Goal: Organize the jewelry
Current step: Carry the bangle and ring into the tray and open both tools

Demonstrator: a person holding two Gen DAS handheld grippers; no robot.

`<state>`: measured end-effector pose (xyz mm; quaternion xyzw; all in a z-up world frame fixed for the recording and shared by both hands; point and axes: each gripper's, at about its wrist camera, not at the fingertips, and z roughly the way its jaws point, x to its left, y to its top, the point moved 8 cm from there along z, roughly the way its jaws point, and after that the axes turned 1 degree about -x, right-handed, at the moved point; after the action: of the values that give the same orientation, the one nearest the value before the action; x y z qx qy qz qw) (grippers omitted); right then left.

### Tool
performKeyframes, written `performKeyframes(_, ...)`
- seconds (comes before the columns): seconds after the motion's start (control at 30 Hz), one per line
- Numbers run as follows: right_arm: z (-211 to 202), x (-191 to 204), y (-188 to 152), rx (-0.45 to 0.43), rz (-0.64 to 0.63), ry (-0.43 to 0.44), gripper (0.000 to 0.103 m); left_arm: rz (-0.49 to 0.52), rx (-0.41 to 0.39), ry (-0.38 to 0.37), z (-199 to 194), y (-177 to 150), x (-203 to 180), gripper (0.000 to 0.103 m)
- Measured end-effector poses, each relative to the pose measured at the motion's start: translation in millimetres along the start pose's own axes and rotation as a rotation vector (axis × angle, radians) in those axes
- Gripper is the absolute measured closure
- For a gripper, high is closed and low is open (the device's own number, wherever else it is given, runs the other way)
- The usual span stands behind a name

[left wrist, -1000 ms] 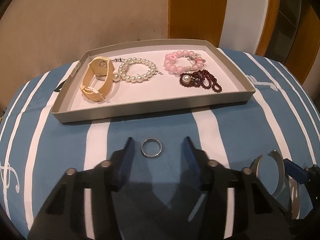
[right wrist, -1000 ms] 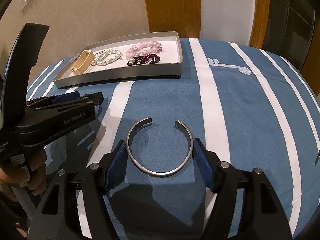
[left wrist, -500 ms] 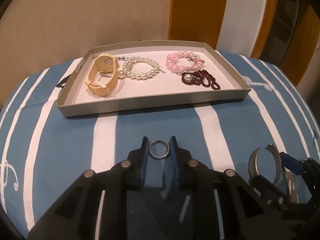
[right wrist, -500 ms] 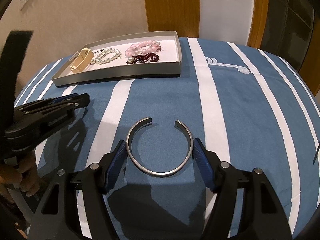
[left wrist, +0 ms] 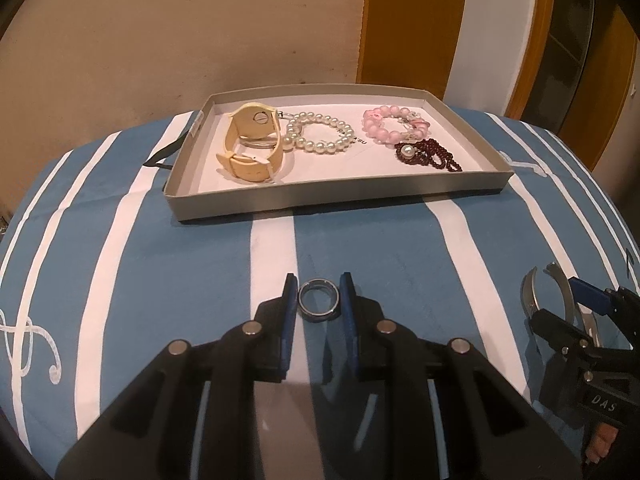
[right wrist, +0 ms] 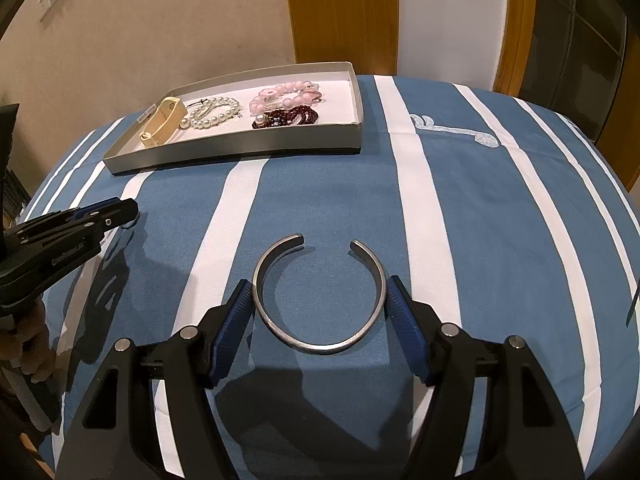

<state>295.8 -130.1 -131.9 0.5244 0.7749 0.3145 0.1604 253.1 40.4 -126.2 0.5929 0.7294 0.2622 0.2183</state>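
Note:
A small silver ring [left wrist: 319, 300] sits between the blue pads of my left gripper [left wrist: 319, 301], which is shut on it just above the striped cloth. In the right wrist view the left gripper [right wrist: 120, 212] is at the left edge. An open silver cuff bangle [right wrist: 320, 304] lies on the cloth with my right gripper [right wrist: 319, 306] around it, its pads against both sides. The grey tray [left wrist: 320, 196] at the back holds a cream watch [left wrist: 252, 140], a pearl bracelet [left wrist: 320, 134], a pink bead bracelet [left wrist: 394, 124] and dark red beads [left wrist: 430, 156].
A blue cloth with white stripes [right wrist: 500, 220] covers the rounded table. A beige wall and a wooden door frame [left wrist: 404, 20] stand behind the tray. A person's fingers [right wrist: 28, 340] hold the left gripper's handle at the lower left.
The left gripper's jaws closed onto the ring, then it moved left in the right wrist view with the ring between them. The right gripper and the cuff have not moved.

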Motion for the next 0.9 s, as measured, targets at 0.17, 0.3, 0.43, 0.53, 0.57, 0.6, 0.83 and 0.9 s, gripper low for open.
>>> performKeyframes(0.17,0,0,0,0.001,0.000,0.000,0.034,-0.007,0.005,-0.002,0,-2,1,0.082)
performKeyframes(0.3,0,2,-1,0.003,0.000,0.009,0.034,-0.014,0.008,-0.001,-1,-3,5,0.082)
performKeyframes(0.43,-1,7,-1,0.007,-0.005,0.019,0.034,-0.018,0.007,0.003,-4,-5,9,0.082)
performKeyframes(0.53,-2,12,-1,0.011,-0.005,0.029,0.034,-0.025,0.003,0.006,-8,-6,14,0.082)
performKeyframes(0.57,-2,14,-2,0.013,-0.005,0.035,0.034,-0.028,0.000,0.007,-9,-6,16,0.082)
performKeyframes(0.6,-2,16,-2,0.015,-0.007,0.040,0.034,-0.030,-0.001,0.007,-10,-6,17,0.082)
performKeyframes(0.83,-7,31,1,0.008,-0.029,0.045,0.034,-0.053,-0.019,0.010,-23,-6,31,0.082)
performKeyframes(0.9,-9,35,3,0.003,-0.036,0.045,0.034,-0.063,-0.022,0.013,-26,-6,36,0.082)
